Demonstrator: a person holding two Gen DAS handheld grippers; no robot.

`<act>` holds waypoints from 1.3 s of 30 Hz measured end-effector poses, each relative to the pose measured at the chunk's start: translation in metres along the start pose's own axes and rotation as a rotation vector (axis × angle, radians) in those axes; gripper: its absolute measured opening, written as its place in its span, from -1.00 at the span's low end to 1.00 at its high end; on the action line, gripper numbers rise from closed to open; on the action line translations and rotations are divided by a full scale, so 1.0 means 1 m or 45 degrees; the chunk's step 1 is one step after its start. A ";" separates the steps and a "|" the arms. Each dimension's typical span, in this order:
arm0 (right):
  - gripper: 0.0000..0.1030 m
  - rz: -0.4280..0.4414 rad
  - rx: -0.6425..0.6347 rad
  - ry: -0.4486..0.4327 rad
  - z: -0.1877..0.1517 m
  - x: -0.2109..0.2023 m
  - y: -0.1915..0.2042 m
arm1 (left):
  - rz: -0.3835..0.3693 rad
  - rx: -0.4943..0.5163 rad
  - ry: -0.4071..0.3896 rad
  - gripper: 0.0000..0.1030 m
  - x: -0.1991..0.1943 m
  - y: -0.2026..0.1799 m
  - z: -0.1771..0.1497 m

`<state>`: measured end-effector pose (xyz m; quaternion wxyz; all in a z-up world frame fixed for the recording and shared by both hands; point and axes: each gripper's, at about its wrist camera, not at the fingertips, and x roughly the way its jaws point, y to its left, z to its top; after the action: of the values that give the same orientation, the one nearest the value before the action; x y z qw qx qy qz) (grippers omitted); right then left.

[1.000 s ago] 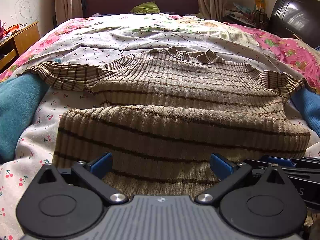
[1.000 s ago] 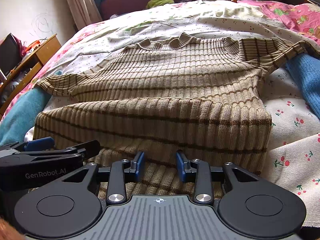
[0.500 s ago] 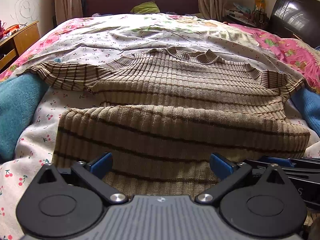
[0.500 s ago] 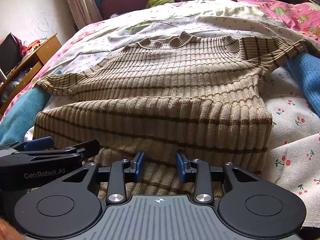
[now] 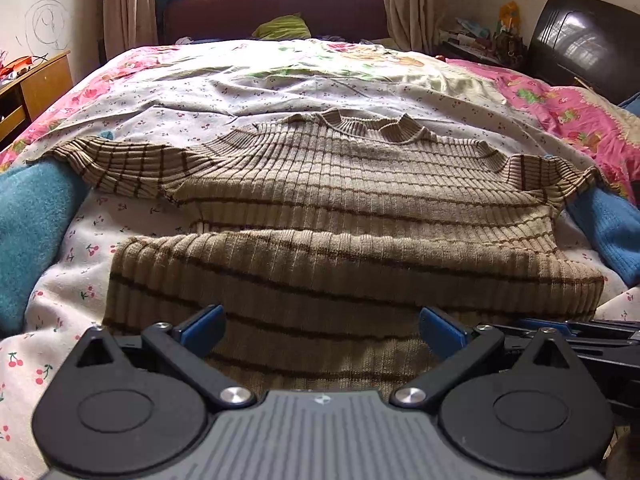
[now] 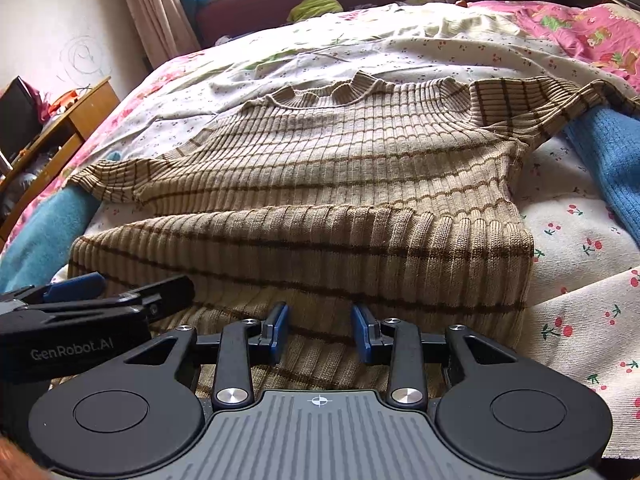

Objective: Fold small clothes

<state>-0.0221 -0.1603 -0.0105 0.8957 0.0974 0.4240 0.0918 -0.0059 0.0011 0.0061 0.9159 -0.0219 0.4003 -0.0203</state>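
A tan ribbed sweater with brown stripes (image 5: 352,184) lies spread on the bed, collar far, sleeves out to both sides. Its bottom hem is folded up toward the chest, making a doubled band (image 5: 340,276) across the near part. It also shows in the right wrist view (image 6: 344,160). My left gripper (image 5: 322,330) is wide open just above the near edge of the folded band, holding nothing. My right gripper (image 6: 320,332) is partly open over the same near edge, to the right of the left gripper (image 6: 80,308), with cloth under the gap but not pinched.
The bed carries a white cherry-print sheet (image 5: 280,92) and a pink floral cover (image 5: 560,112). Blue cloth lies under the left sleeve (image 5: 32,220) and the right sleeve (image 6: 608,152). A wooden cabinet (image 5: 36,84) stands left of the bed, a dark headboard (image 5: 280,12) beyond.
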 end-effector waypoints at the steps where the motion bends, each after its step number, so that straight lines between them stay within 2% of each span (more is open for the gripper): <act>1: -0.34 0.000 0.000 0.000 0.000 0.000 0.000 | 0.001 -0.003 0.003 1.00 0.001 0.000 0.000; 9: -0.34 0.007 -0.001 -0.037 0.006 -0.008 -0.002 | -0.012 0.008 -0.018 1.00 -0.004 -0.001 0.003; 18: -0.26 0.013 0.145 -0.135 0.032 -0.027 -0.038 | -0.059 0.069 -0.131 1.00 -0.018 -0.013 0.031; 22: -0.26 -0.043 0.262 -0.181 0.047 -0.028 -0.076 | -0.088 0.120 -0.161 1.00 -0.012 -0.029 0.047; 26: -0.26 -0.164 0.336 -0.239 0.068 -0.028 -0.116 | -0.124 0.163 -0.149 1.00 0.003 -0.047 0.061; 32: -0.26 -0.264 0.493 -0.357 0.107 -0.040 -0.186 | -0.206 0.215 -0.137 1.00 0.028 -0.083 0.080; 39: -0.22 -0.255 0.827 -0.351 0.141 -0.012 -0.282 | -0.331 0.326 -0.112 1.00 0.064 -0.140 0.100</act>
<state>0.1031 -0.4488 0.0155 0.8713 0.3463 0.3136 -0.1499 0.1082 -0.1399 0.0354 0.9175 0.0423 0.3478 -0.1882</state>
